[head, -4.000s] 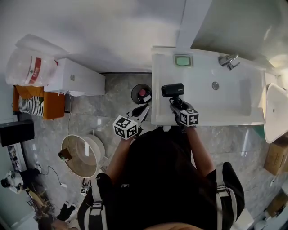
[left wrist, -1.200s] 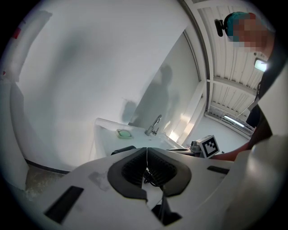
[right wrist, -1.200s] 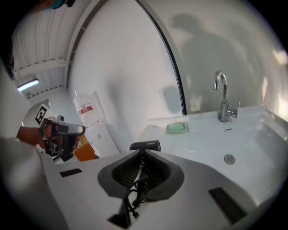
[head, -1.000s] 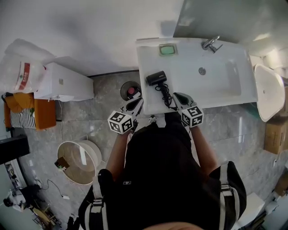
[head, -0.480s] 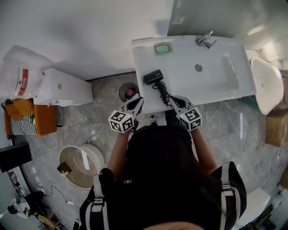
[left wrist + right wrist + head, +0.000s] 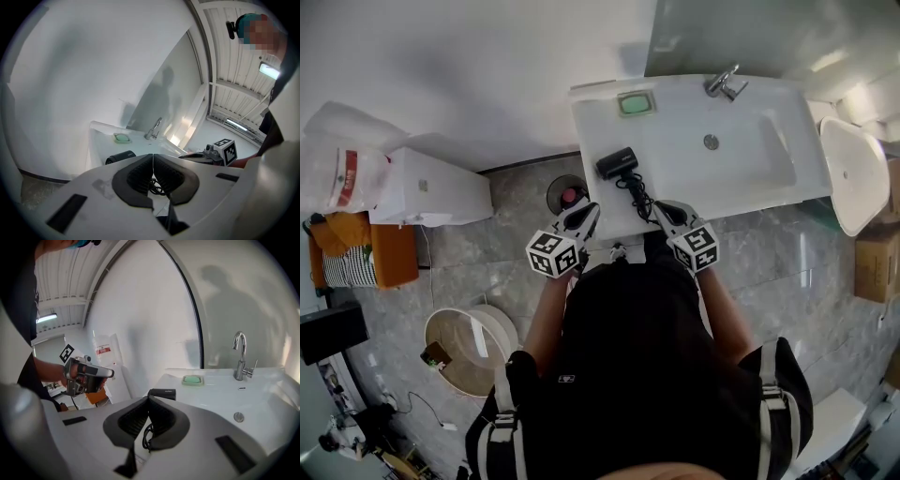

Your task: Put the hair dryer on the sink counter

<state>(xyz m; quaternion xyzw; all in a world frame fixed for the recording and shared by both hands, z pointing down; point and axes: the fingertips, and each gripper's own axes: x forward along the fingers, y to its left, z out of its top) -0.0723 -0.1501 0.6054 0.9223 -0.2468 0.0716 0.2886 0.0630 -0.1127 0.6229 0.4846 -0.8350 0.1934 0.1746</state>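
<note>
The black hair dryer (image 6: 617, 163) lies on its side on the white sink counter (image 6: 602, 127), left of the basin, with its coiled cord (image 6: 636, 195) trailing toward the front edge. It also shows as the hair dryer (image 6: 119, 157) in the left gripper view and the hair dryer (image 6: 162, 393) in the right gripper view. My right gripper (image 6: 660, 208) hovers at the counter's front edge just short of the cord, shut and holding nothing. My left gripper (image 6: 590, 212) hangs off the counter's left front corner, also shut and empty.
A green soap dish (image 6: 636, 103) sits at the counter's back left and a chrome faucet (image 6: 722, 84) behind the basin. On the floor are a small bin (image 6: 567, 194), a white box (image 6: 431, 187) and a round tub (image 6: 469, 337). A white fixture (image 6: 853, 173) stands right of the sink.
Four seconds ago my right gripper held the hair dryer upright above the counter's edge. It now lies on the counter, let go. Over the last second both grippers have kept still.
</note>
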